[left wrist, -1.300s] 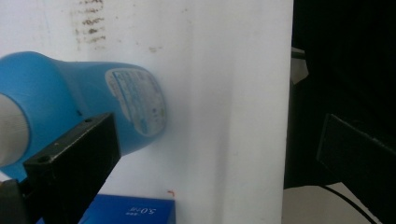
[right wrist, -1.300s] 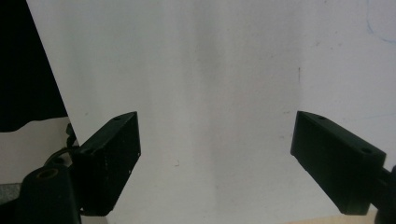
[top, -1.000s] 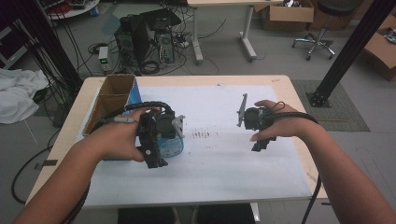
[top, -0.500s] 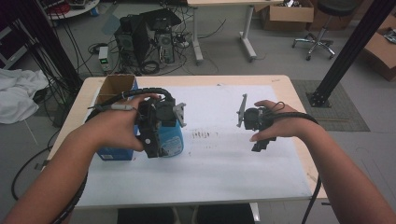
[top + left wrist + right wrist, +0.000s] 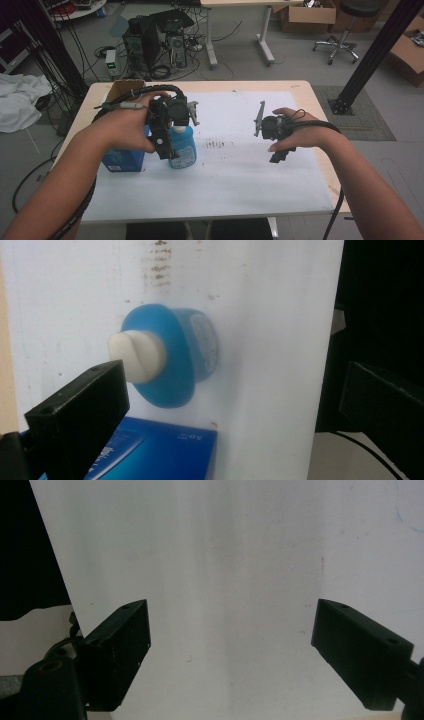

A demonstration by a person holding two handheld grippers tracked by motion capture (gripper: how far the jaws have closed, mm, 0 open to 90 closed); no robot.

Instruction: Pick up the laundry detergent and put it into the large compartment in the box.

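At about nine o'clock on the white mat (image 5: 235,180) that covers the wooden table (image 5: 320,150), a blue carton (image 5: 122,161) stands on end, with a brown cardboard box (image 5: 122,89) behind it toward eleven o'clock, at the table's far left corner. Just beside the carton, on its three o'clock side, stands a blue bottle (image 5: 183,147) of liquid with a white cap; the two look close enough to touch, though the high view does not settle that.

The left gripper (image 5: 167,131) hangs right over this bottle, held by the person's left hand (image 5: 125,131). In the left gripper view the bottle (image 5: 172,362) is seen from above, its white cap (image 5: 137,356) pointing at the camera. One black jaw sits at seven o'clock of the cap, very near it, and the other stands well apart at four o'clock. So the jaws are spread wide and grip nothing. The blue carton (image 5: 155,450) shows at six o'clock of the bottle.

A patch of dark smudges (image 5: 216,144) marks the mat between the two grippers.

At about three o'clock on the mat, the right hand (image 5: 295,134) holds the right gripper (image 5: 270,131) above bare mat, well apart from the bottle. In the right gripper view its jaws are also spread wide, with plain white mat (image 5: 230,570) between them.
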